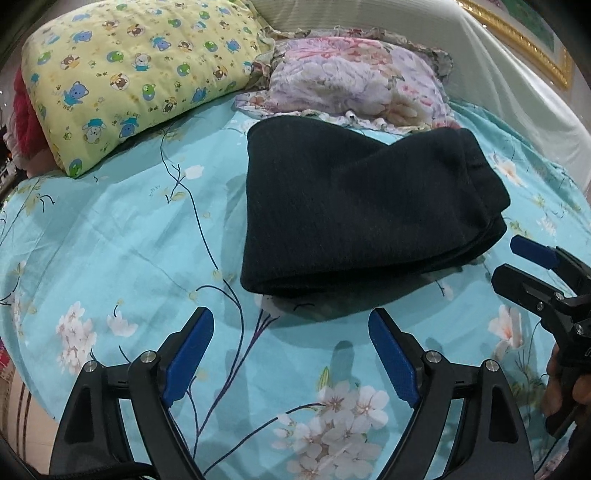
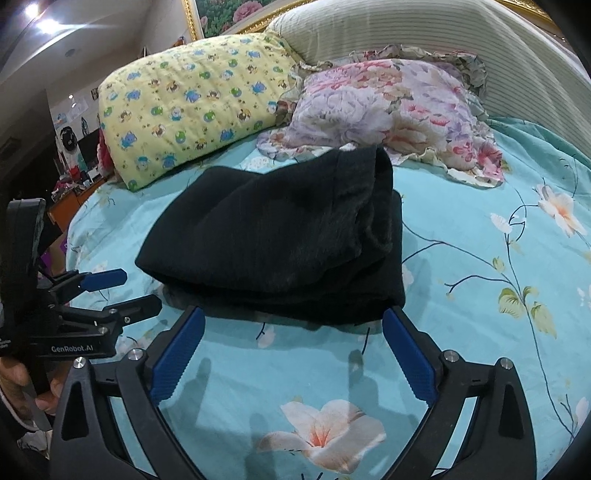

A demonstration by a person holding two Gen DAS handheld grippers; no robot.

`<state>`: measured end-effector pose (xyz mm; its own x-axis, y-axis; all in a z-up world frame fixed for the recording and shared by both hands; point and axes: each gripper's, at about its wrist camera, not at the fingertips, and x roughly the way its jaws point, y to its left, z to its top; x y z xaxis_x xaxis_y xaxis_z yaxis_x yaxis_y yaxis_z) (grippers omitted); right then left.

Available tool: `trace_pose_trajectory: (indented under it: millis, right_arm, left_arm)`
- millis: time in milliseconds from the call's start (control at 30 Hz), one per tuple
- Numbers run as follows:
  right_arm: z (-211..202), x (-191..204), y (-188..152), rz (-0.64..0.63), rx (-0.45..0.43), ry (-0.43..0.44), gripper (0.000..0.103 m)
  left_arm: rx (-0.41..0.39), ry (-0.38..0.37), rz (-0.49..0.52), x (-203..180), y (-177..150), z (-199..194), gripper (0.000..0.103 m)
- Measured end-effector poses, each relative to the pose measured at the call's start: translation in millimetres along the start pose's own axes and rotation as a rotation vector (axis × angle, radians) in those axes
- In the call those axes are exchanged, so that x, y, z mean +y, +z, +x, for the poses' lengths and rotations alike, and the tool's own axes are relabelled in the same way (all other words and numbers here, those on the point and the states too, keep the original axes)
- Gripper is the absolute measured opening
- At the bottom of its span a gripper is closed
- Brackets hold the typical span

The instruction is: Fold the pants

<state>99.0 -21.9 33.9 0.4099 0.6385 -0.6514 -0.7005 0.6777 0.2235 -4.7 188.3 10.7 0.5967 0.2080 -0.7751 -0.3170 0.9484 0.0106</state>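
Note:
Black pants lie folded into a thick stack on the turquoise floral bed sheet; they also show in the right wrist view. My left gripper is open and empty, just short of the stack's near edge. My right gripper is open and empty, its tips at the stack's near edge. The right gripper also shows at the right of the left wrist view, open beside the stack. The left gripper shows at the left of the right wrist view, open.
A yellow bear-print pillow and a pink-purple floral pillow lie behind the pants. A striped cream headboard cushion stands at the back. The bed's left edge drops off toward a cluttered room.

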Motion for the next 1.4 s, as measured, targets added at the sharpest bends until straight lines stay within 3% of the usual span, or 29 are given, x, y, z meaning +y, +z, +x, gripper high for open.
trace_pose_trajectory:
  millis: [1400]
  right_arm:
    - [5.9,2.4,0.0,-0.013,-0.021,-0.010,0.098]
  left_arm:
    - [-0.006,0.012,0.013,-5.6,4.8,7.3,0.087]
